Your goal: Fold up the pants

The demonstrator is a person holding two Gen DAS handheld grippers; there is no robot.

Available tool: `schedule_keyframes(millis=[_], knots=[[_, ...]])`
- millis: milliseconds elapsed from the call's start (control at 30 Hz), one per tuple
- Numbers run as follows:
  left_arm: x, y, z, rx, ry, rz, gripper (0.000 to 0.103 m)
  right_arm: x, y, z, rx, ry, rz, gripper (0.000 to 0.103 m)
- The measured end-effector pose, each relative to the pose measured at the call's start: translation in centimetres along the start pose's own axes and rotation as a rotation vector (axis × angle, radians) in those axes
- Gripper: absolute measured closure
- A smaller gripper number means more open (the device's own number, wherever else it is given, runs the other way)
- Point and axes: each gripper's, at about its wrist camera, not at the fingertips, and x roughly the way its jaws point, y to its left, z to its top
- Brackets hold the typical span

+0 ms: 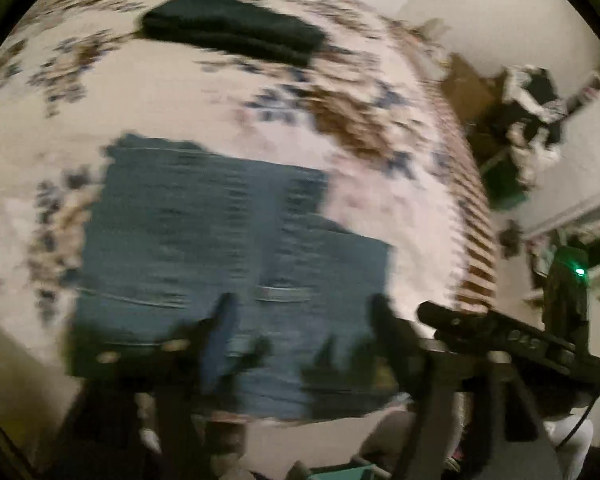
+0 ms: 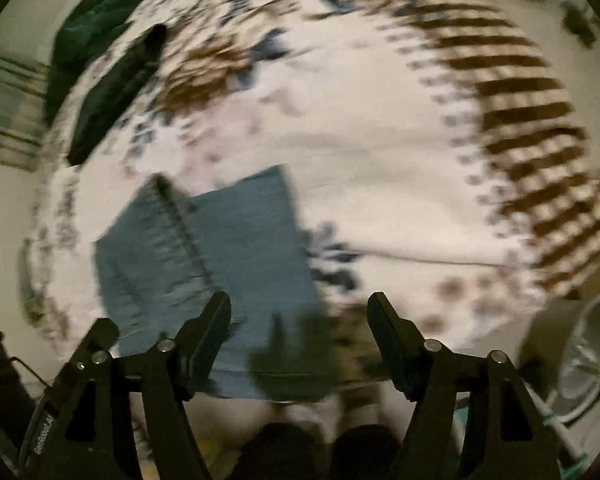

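Note:
Blue jeans (image 1: 228, 248) lie folded into a flat block on a floral bedspread near the bed's front edge; they also show in the right wrist view (image 2: 228, 248). My left gripper (image 1: 300, 316) is open and empty, held above the jeans' near part. My right gripper (image 2: 300, 312) is open and empty, above the jeans' right edge. The right gripper's body (image 1: 512, 340) shows at the lower right of the left wrist view. Both views are blurred by motion.
A dark folded garment (image 1: 236, 28) lies further back on the bed; it shows at the upper left of the right wrist view (image 2: 116, 92). The bedspread (image 2: 400, 184) has a brown striped border. Clutter (image 1: 532, 112) sits on the floor to the right.

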Motion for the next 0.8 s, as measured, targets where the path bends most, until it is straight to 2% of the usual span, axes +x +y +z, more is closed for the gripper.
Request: schedule_keyframes(millis=[100, 200, 267, 367, 433, 467, 533, 633, 733, 767, 800], knots=[[0.3, 3.5, 0.6, -0.041, 0.01, 0.119, 0.02, 2.5, 3.0, 0.9, -0.05, 0.045, 0.109, 0.03], [1.9, 7.0, 1.5, -0.067, 0.036, 0.252, 0.02, 6.2, 6.0, 2.1, -0.1, 0.078, 0.134, 0.03], [3.1, 8.7, 1.8, -0.08, 0.065, 0.312, 0.02, 9.4, 7.6, 2.9, -0.109, 0.119, 0.152, 0.03], [5.0, 10.7, 1.9, -0.106, 0.116, 0.328, 0.02, 12.9, 9.1, 3.3, -0.119, 0.162, 0.121, 0.027], [5.7, 11.4, 1.8, -0.112, 0.133, 0.333, 0.02, 13.7, 9.6, 3.2, -0.119, 0.148, 0.103, 0.025], [6.1, 11.7, 1.6, -0.118, 0.14, 0.329, 0.02, 13.6, 9.9, 3.0, -0.12, 0.135, 0.131, 0.026], [6.5, 12.2, 1.4, -0.135, 0.147, 0.318, 0.02, 13.7, 10.4, 2.6, -0.12, 0.141, 0.238, 0.03], [6.8, 12.4, 1.0, -0.142, 0.145, 0.314, 0.02, 14.6, 11.4, 2.1, -0.168, 0.145, 0.223, 0.03], [6.8, 12.3, 0.7, -0.133, 0.141, 0.321, 0.02, 15.4, 12.2, 2.2, -0.164, 0.142, 0.212, 0.032], [6.8, 12.3, 0.6, -0.135, 0.141, 0.321, 0.02, 15.4, 12.5, 2.1, -0.164, 0.136, 0.204, 0.046], [6.8, 12.3, 0.4, -0.138, 0.144, 0.321, 0.02, 15.4, 12.7, 2.0, -0.174, 0.127, 0.18, 0.057]])
